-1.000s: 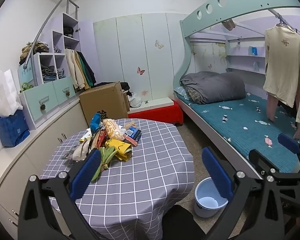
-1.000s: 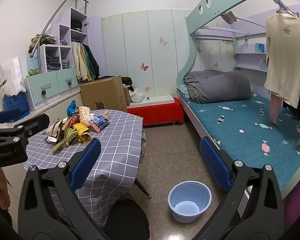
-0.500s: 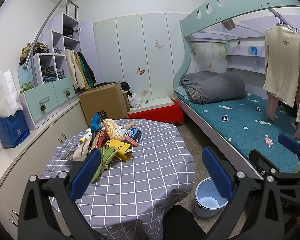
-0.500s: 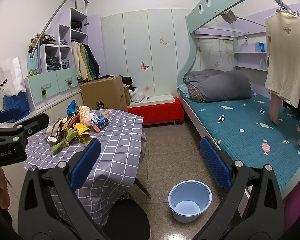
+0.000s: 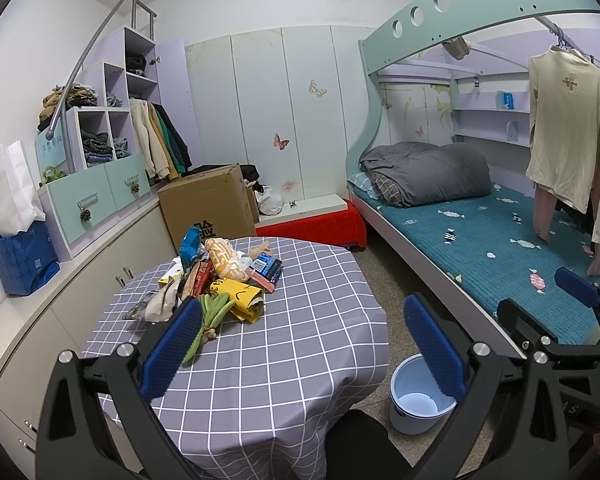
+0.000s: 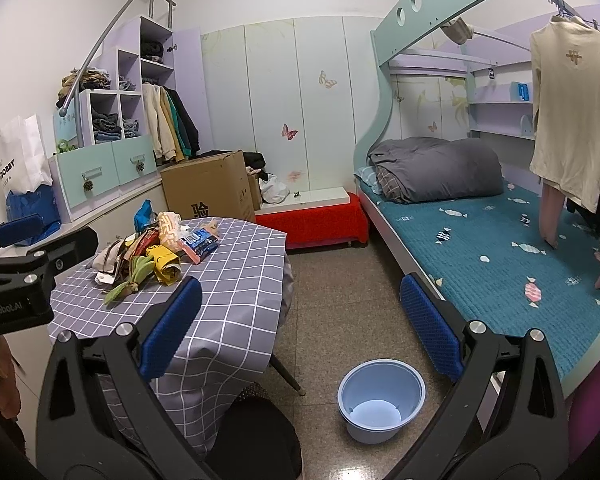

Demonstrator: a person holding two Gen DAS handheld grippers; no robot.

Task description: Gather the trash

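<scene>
Blue-padded left gripper (image 5: 302,344) and right gripper (image 6: 300,326), both spread wide, holding nothing. Hadn't started collecting yet, by the look of it. Pale blue bucket (image 6: 381,400) down on the floor beside the table (image 5: 284,344). Further back on the tablecloth, trash pile (image 5: 220,276) untouched. Next up, probably: reaching in, pinching a wrapper.

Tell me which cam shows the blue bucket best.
Right wrist: the blue bucket sits on open floor, whole rim and inside visible. In the left wrist view it is partly hidden behind the left tool's right finger.
</scene>
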